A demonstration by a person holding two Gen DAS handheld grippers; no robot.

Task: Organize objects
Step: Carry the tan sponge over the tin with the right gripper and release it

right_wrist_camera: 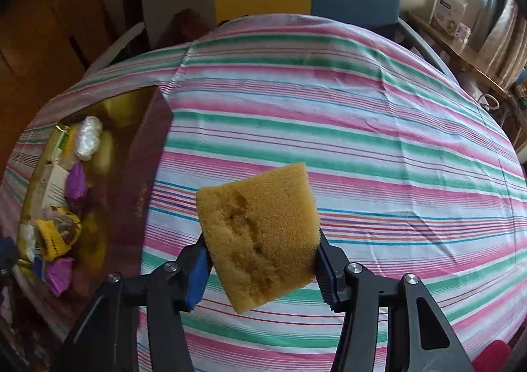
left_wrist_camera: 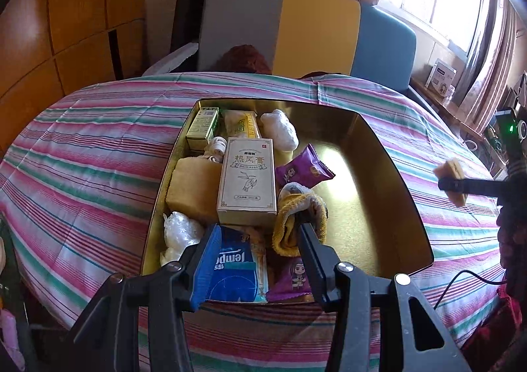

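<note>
On the striped counter (left_wrist_camera: pixel 82 148) stands a golden tin (left_wrist_camera: pixel 388 154) whose left half is crowded: a green box (left_wrist_camera: pixel 202 128), white plastic wads (left_wrist_camera: pixel 280 128), a beige carton (left_wrist_camera: pixel 247 181), a purple snack packet (left_wrist_camera: pixel 303 169) and a yellow cloth (left_wrist_camera: pixel 296 217), while its right half lies bare. The left tongs (left_wrist_camera: pixel 260 237) hang half open over the near rim above a blue tissue pack (left_wrist_camera: pixel 234 270), gripping nothing. Further right, beyond the tin's edge, the right tongs (right_wrist_camera: pixel 262 245) clamp a yellow sponge (right_wrist_camera: pixel 260 233) above a wide free stretch of cloth.
</note>
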